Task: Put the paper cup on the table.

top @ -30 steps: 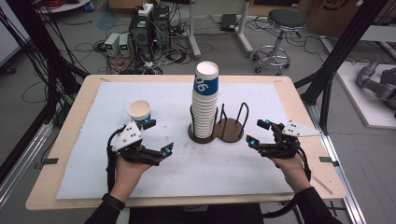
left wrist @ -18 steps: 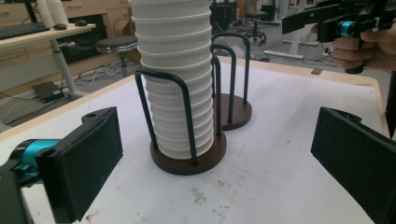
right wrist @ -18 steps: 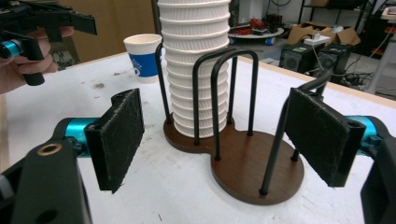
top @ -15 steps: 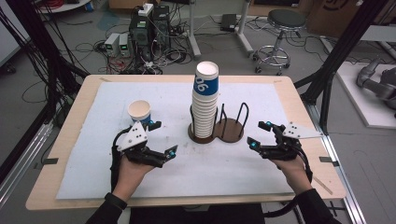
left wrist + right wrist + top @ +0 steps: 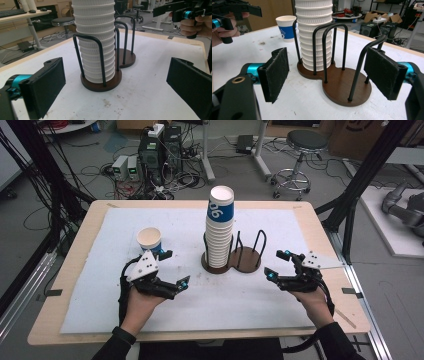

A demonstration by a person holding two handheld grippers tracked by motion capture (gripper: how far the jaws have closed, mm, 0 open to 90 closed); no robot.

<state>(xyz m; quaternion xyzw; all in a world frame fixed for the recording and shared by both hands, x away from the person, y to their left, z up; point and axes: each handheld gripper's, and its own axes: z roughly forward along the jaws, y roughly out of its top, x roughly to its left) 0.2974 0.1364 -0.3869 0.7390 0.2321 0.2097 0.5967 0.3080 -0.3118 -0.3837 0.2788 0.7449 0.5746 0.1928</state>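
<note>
A tall stack of white paper cups [image 5: 219, 227], the top one with a blue band, stands in one side of a dark wooden two-slot holder [image 5: 248, 263] with black wire hoops. Its other slot [image 5: 347, 87] is bare. A single blue-and-white cup [image 5: 149, 240] stands upright on the mat to the left. My left gripper [image 5: 175, 267] rests open just right of that cup, facing the stack [image 5: 96, 42], with nothing between its pads. My right gripper [image 5: 277, 264] sits open to the right of the holder, aimed at the bare slot, holding nothing.
A white mat [image 5: 100, 270] covers most of the wooden table [image 5: 75, 245]. In the left gripper view the other hand and its gripper [image 5: 185, 12] show beyond the holder. Cables, computers and a stool [image 5: 300, 150] stand on the floor behind the table.
</note>
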